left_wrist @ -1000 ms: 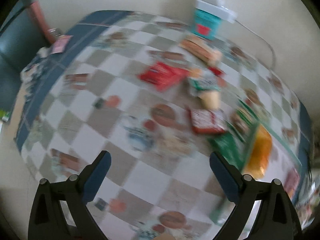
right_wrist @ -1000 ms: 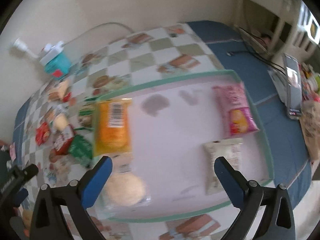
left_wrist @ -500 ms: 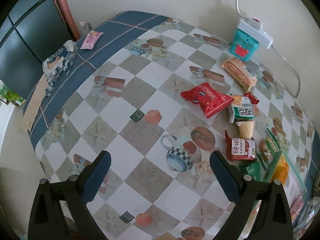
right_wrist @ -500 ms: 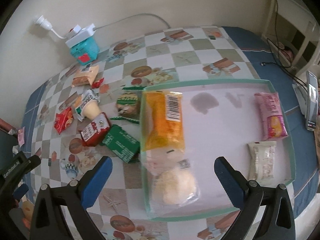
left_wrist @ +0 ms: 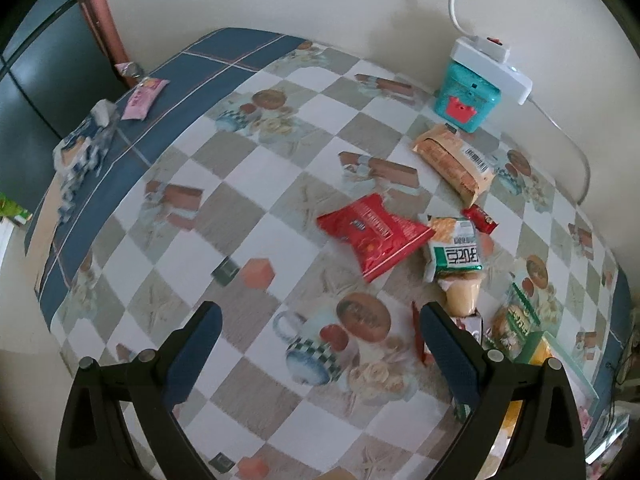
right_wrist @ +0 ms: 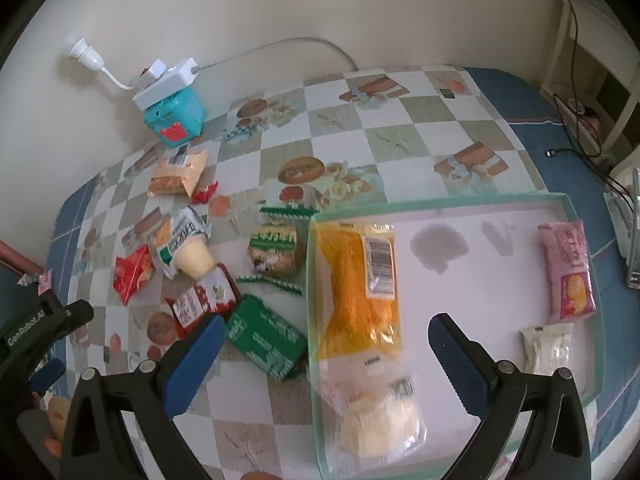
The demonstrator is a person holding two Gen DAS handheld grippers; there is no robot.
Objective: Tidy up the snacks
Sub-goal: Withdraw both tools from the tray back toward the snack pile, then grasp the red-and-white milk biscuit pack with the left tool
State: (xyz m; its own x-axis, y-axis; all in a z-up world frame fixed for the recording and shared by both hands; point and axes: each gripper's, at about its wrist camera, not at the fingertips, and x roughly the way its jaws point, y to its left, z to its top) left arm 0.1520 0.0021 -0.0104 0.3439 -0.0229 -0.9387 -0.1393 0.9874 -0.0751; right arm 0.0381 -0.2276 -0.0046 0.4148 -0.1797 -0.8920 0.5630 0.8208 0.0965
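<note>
Checked tablecloth [left_wrist: 168,292], snacks scattered by the wall. Left gripper [left_wrist: 316,344] hangs empty, jaws apart, near the red packet [left_wrist: 374,236]. Only the right view shows the tray [right_wrist: 576,200] holding the orange bag [right_wrist: 352,292]; right gripper [right_wrist: 320,354] hovers there, jaws wide.

Shiny wrappers on a smooth printed tablecloth

Glossy film on the red packet [left_wrist: 374,236] and the orange bag [right_wrist: 356,292]; the clear pouch [right_wrist: 380,420] near it glints. The tray [right_wrist: 576,240] looks smooth, pale plastic, and the gripper fingers [right_wrist: 194,364] show matt, textured blue pads.
</note>
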